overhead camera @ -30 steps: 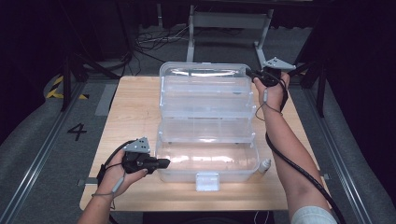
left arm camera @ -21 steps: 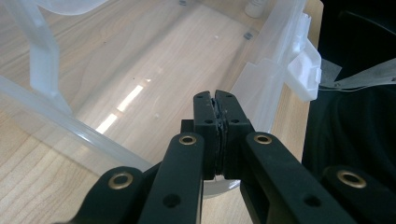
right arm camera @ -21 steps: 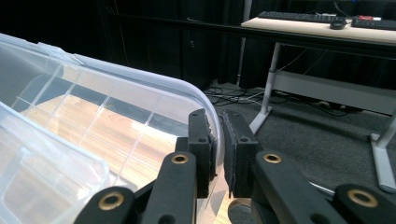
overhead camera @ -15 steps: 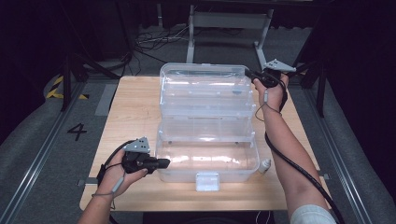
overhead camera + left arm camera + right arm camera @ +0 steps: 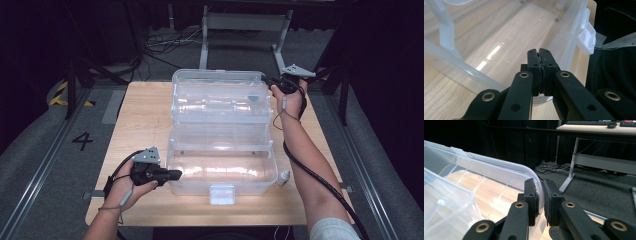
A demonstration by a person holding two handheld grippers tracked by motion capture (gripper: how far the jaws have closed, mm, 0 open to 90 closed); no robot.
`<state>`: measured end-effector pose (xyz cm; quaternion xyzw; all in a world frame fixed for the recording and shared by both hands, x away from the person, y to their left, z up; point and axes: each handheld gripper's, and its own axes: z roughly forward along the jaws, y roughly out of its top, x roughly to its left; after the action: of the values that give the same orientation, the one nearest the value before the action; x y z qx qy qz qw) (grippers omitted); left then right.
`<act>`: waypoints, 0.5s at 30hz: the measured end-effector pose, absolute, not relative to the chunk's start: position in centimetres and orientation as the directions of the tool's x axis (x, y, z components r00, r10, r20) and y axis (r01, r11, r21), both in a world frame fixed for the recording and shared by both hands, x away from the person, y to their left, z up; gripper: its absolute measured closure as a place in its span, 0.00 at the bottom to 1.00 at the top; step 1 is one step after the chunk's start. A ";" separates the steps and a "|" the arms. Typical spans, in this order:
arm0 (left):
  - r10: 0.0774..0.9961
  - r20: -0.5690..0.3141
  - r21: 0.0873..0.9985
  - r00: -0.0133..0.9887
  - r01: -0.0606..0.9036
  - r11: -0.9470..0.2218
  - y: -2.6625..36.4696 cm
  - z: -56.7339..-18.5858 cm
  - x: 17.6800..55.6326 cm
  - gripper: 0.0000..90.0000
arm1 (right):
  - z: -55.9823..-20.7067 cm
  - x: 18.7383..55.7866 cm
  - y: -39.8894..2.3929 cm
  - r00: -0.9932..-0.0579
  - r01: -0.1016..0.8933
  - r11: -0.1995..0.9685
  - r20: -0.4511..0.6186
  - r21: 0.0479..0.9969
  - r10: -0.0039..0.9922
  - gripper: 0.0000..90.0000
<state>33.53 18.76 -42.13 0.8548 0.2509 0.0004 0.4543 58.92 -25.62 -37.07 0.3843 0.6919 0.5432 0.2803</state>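
A clear plastic box stands on the wooden table with its base (image 5: 222, 172) near me and its lid (image 5: 220, 95) swung open behind it. My left gripper (image 5: 175, 174) lies at the base's left end wall. In the left gripper view it (image 5: 540, 72) is shut, pads pressed together, its tips over the rim (image 5: 461, 67) of the base. My right gripper (image 5: 267, 81) is at the lid's far right corner. In the right gripper view it (image 5: 542, 195) is shut on the lid's curved clear rim (image 5: 506, 165), which passes between the pads.
A white latch (image 5: 222, 194) hangs on the base's front wall. A small white bottle (image 5: 284, 177) stands on the table by the base's right end. Metal table legs (image 5: 205, 40) and cables lie on the floor beyond the far edge.
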 end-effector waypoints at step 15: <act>0.431 -0.225 0.777 0.874 0.428 -0.461 18.7 -42.1 33.5 0.98 | -38.3 59.9 -25.6 -0.536 0.281 0.105 0.065 0.954 0.842 0.91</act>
<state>33.50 18.74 -42.12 0.8547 0.2515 0.0018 0.4541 59.92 -25.60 -38.33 0.4036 0.6953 0.5335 0.2627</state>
